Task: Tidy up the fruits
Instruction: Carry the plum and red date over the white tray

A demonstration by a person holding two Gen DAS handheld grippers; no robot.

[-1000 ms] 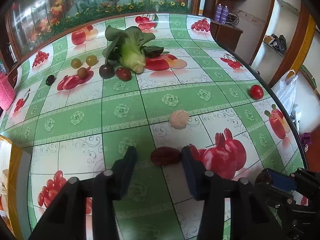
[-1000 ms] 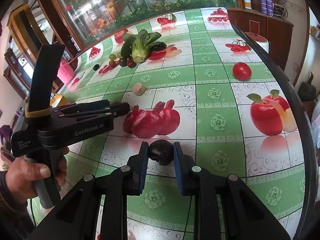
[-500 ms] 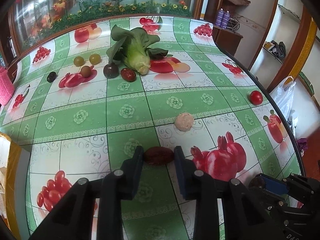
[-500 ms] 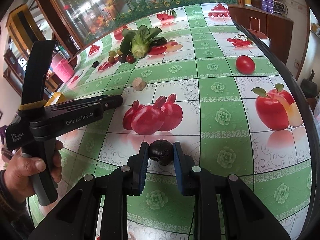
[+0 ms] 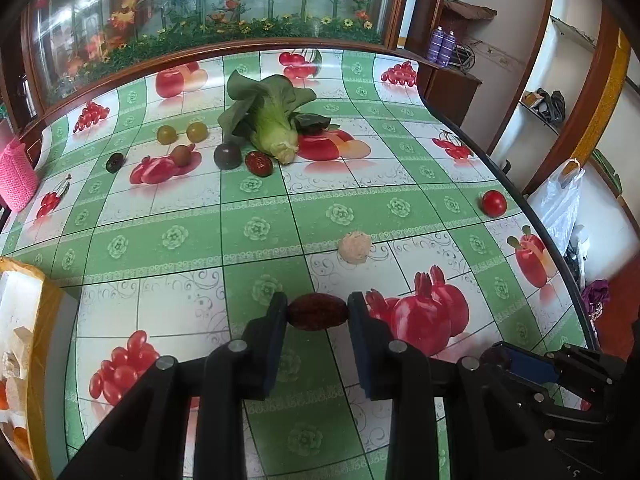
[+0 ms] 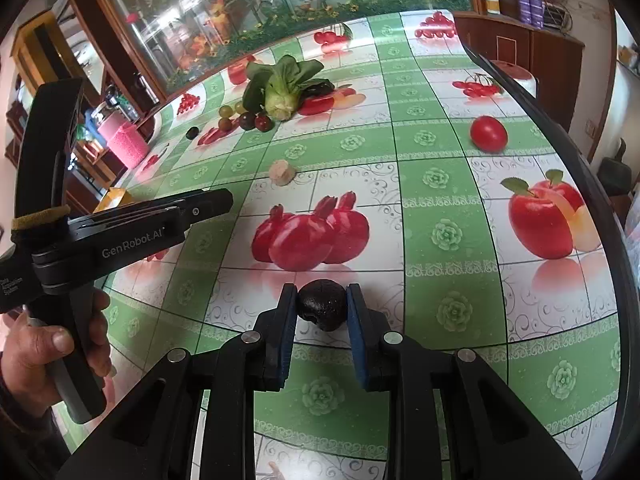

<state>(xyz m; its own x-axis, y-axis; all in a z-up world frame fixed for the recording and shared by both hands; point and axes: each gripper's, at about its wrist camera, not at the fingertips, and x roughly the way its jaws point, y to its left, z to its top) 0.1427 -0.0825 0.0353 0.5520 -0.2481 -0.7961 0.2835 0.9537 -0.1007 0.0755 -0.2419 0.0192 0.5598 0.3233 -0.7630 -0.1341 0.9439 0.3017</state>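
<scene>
My left gripper (image 5: 318, 312) is shut on a dark red date (image 5: 318, 313), both pads pressing its ends just above the table. My right gripper (image 6: 321, 307) is shut on a wrinkled black fruit (image 6: 321, 309) over the fruit-print tablecloth. A pale lumpy fruit (image 5: 354, 247) lies a little beyond the date, also seen as the pale fruit (image 6: 282, 173) in the right wrist view. A red tomato (image 6: 488, 133) sits near the right table edge. Far back, several small fruits (image 5: 228, 155) cluster beside a leafy cabbage (image 5: 272, 120).
A hand (image 6: 40, 344) holds the left gripper's body (image 6: 120, 236) at the left of the right wrist view. A pink basket (image 5: 16, 176) stands at the far left. A yellow-rimmed container (image 5: 24, 340) sits at the near left edge. The table edge (image 5: 540, 232) curves along the right.
My left gripper's jaws closed onto the dark red date, which lay loose between them before. The right gripper kept its hold on the black fruit without moving.
</scene>
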